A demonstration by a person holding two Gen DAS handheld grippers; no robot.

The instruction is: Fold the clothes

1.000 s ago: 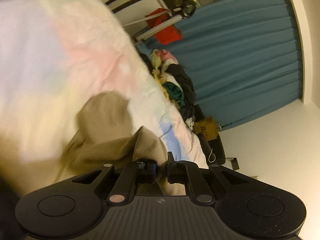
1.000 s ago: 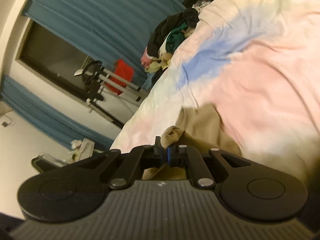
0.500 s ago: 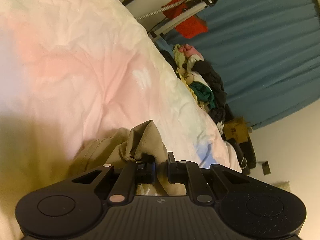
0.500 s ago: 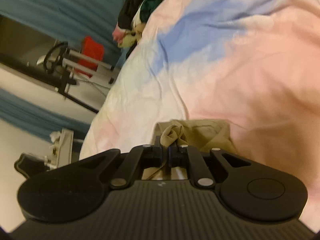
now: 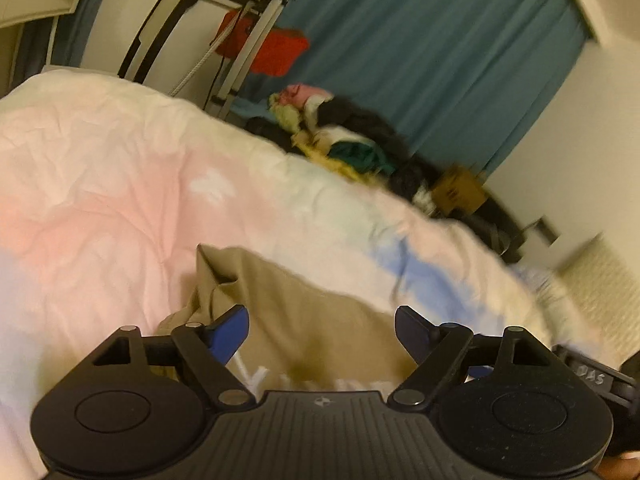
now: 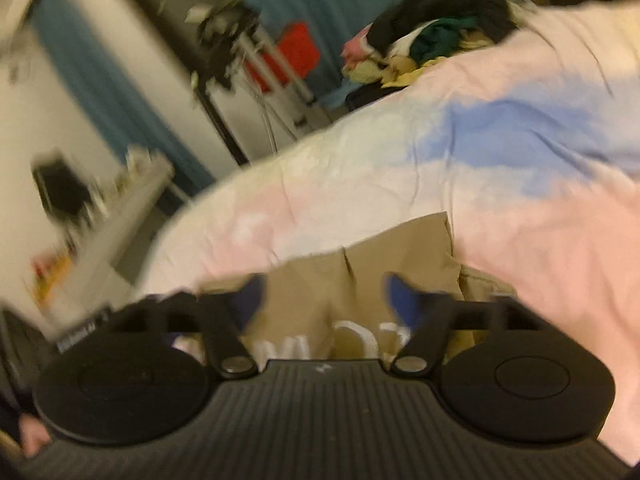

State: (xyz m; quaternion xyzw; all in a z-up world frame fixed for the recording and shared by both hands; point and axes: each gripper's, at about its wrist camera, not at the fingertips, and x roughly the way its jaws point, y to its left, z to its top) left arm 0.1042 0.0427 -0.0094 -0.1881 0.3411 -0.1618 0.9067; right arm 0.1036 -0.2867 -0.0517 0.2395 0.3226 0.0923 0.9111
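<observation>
The left gripper is seen with jaws opening, spread wide over the tan garment, nothing pinched; the right gripper likewise has jaws opening above the same cloth, pads clear of it; the garment is spread on the pastel bedcover; a heap of clothes is piled at the bed's far edge.

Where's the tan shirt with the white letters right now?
The tan shirt lies on the pastel bedspread, low and central in both wrist views, just ahead of the opening left gripper and right gripper.
</observation>
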